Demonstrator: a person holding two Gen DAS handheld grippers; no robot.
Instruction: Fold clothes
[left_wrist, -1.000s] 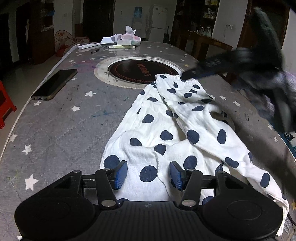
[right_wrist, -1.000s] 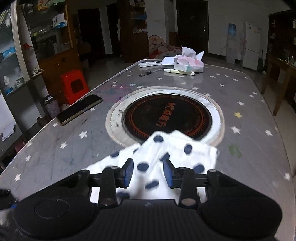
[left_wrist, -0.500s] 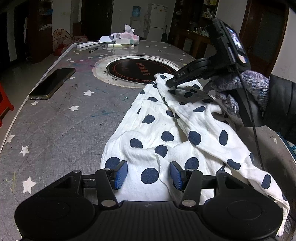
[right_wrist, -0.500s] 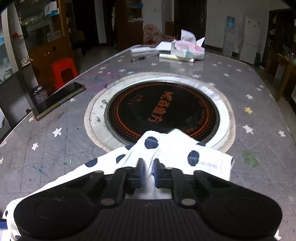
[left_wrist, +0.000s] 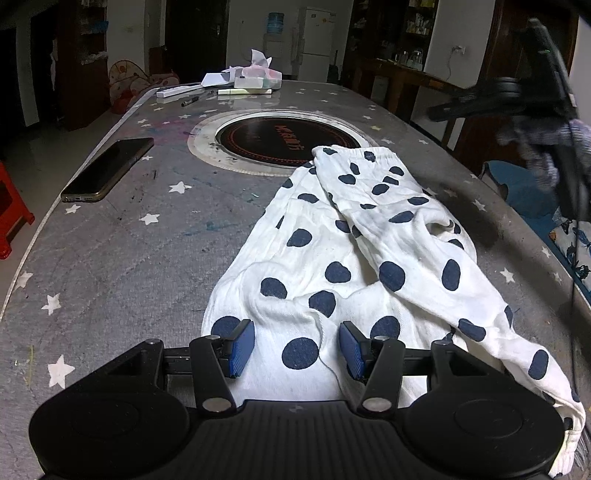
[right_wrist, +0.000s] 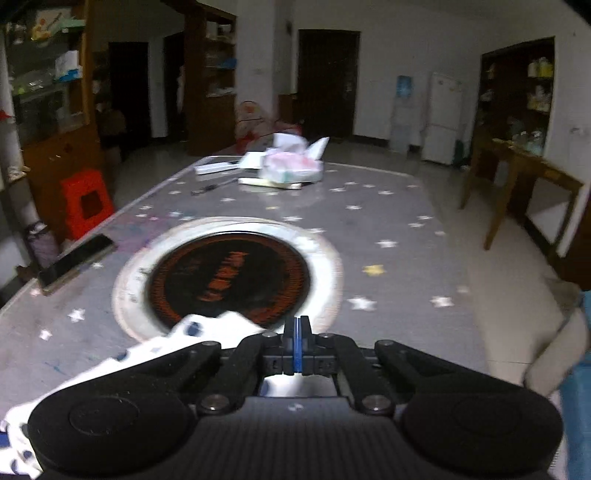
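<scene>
White trousers with dark blue dots (left_wrist: 351, 258) lie crumpled along the grey starred table (left_wrist: 110, 258), their elastic waistband (left_wrist: 354, 151) at the far end by the round hotplate (left_wrist: 280, 138). My left gripper (left_wrist: 297, 349) hovers over the near end with its blue pads spread apart and the cloth lying under the gap, not pinched. My right gripper (right_wrist: 297, 345) is shut with its pads together and nothing between them. It shows in the left wrist view as a blurred right gripper (left_wrist: 436, 112) in a gloved hand (left_wrist: 546, 144), up and right of the trousers (right_wrist: 207, 325).
A dark phone (left_wrist: 107, 170) lies near the left table edge. A tissue pack and papers (left_wrist: 255, 79) and a pen (left_wrist: 192, 100) sit at the far end. A red stool (left_wrist: 11, 206) stands left of the table, and a wooden side table (right_wrist: 524, 173) on the right.
The right gripper closed on the far end of the trousers, then came away up and to the right with nothing in it. That end now lies spread with the waistband showing. The left gripper stayed still.
</scene>
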